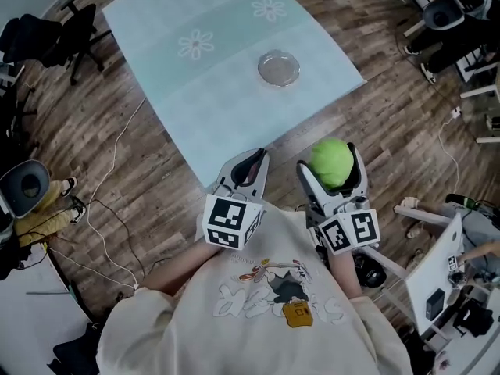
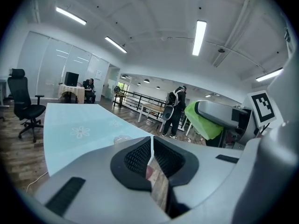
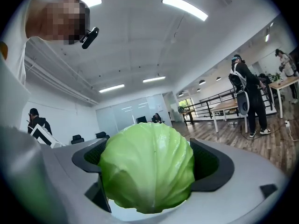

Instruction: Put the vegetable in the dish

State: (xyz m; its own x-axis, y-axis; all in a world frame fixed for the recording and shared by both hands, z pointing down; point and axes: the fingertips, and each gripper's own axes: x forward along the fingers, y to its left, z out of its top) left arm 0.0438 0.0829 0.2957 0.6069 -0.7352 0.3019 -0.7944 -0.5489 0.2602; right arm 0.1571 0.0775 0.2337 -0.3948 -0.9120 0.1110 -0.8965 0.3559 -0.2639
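One cabbage (image 3: 147,171) clamped in right tongs (image 1: 331,165), over the floor, well apart from glass dish (image 1: 279,68) on counter (image 1: 226,100). Left tongs (image 2: 152,155) clenched, empty. Risk: the round head slips mid-carry or rolls off the shallow dish.

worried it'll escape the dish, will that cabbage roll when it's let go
The cabbage looks round and smooth, so it will probably roll if released carelessly. The dish looks shallow and small, so it may not cradle it well. It shows no denting in the right tongs, so probably firm.
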